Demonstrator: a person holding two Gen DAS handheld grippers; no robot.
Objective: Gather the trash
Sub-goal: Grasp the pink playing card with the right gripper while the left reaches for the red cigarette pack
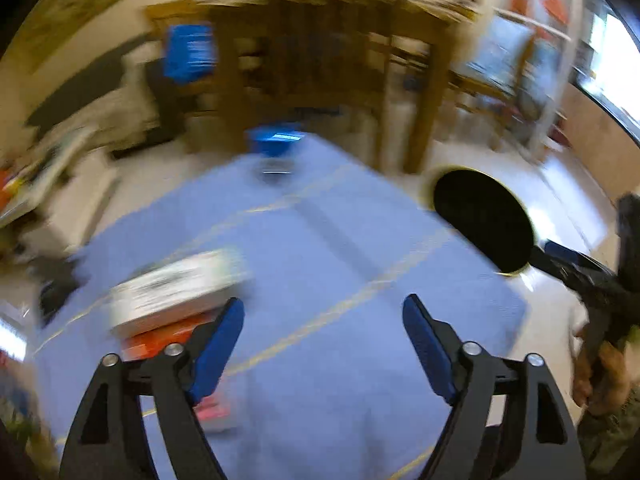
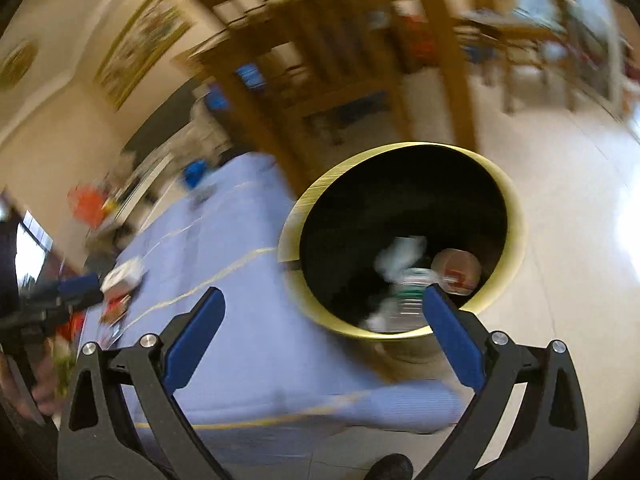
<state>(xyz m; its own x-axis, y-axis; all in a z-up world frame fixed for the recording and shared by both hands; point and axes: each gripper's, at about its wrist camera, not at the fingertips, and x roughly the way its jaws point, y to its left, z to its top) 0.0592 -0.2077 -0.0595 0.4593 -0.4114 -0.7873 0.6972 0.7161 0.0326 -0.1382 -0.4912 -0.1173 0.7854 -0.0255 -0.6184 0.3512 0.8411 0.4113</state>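
Note:
A yellow-rimmed bin with a black inside [image 2: 516,216] stands on the floor by the blue-clothed table [image 2: 248,344]. Inside lie crumpled white trash [image 2: 400,256], a white cup with red print [image 2: 456,270] and a shiny wrapper [image 2: 400,304]. My right gripper [image 2: 324,306] is open and empty, over the table corner beside the bin. My left gripper [image 1: 324,312] is open and empty above the table. A white and orange box [image 1: 176,292] lies just left of its left finger. The bin [image 1: 480,220] shows at the right in the left wrist view. Both views are blurred.
A blue object [image 1: 276,144] sits at the table's far edge. A wooden shelf unit [image 1: 320,68] stands behind the table. Clutter lies on the floor at the left [image 1: 36,184]. The right gripper's body [image 1: 592,276] shows at the right edge, next to the bin.

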